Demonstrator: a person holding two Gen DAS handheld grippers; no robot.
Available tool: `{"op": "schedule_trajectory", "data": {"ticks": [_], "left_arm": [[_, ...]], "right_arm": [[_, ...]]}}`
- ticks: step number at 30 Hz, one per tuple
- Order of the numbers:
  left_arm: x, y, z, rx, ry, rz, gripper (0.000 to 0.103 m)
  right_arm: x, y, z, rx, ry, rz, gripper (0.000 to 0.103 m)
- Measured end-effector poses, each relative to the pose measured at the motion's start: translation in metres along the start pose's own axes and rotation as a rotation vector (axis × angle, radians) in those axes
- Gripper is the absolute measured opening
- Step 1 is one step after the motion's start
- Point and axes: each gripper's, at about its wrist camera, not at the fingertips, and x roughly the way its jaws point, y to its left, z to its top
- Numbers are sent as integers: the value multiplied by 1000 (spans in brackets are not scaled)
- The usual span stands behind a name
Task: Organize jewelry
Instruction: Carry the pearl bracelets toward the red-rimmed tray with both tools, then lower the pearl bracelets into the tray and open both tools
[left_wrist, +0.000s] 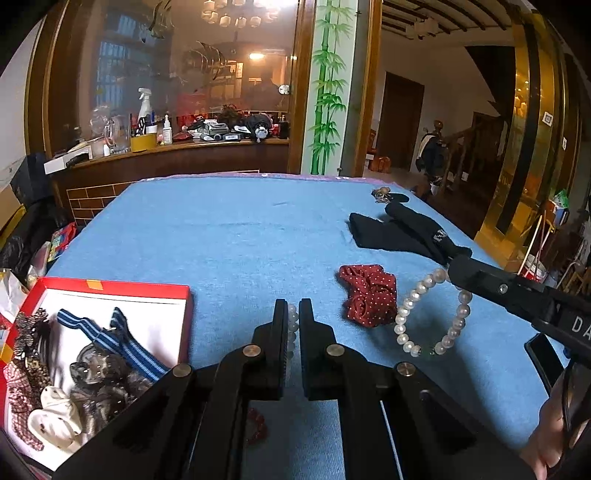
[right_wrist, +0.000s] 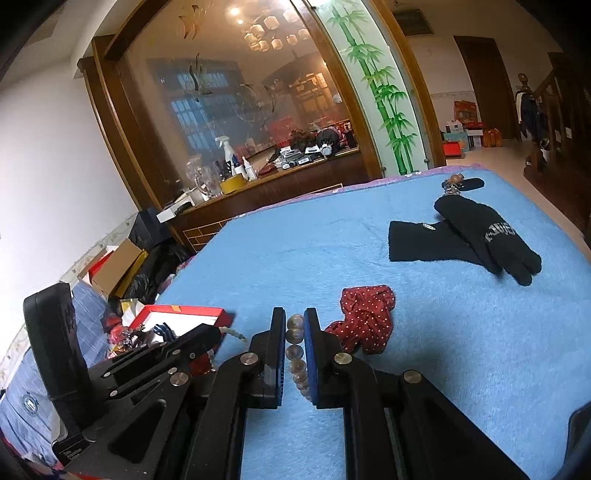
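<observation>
My left gripper is shut on a white pearl bead strand above the blue cloth. My right gripper is shut on a pearl bracelet; in the left wrist view that bracelet hangs as a loop with one green bead from the right gripper's tip. A red box with a white inside sits at the left and holds blue striped bands, hair clips and scrunchies. A red beaded bracelet lies on the cloth under my left gripper.
A red polka-dot scrunchie lies on the blue cloth mid-table. Black gloves and a key bunch lie at the far right. A cluttered wooden counter stands behind the table. Boxes and bags sit at the left.
</observation>
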Motion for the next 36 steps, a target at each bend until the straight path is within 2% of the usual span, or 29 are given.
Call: {"op": "schedule_trajectory", "data": {"ticks": [10, 19, 25, 36], "left_arm": [[-39, 18, -8, -11, -35, 25, 5], [-73, 63, -18, -74, -57, 76, 5], [-89, 103, -28, -133, -55, 138, 5], [-96, 186, -59, -274, 15, 265, 5]], "right_arm": [[-12, 28, -5, -30, -3, 16, 10], [-10, 73, -12, -94, 20, 55, 11], [3, 113, -19, -145, 57, 116, 11], [53, 185, -42, -194, 172, 293, 11]]}}
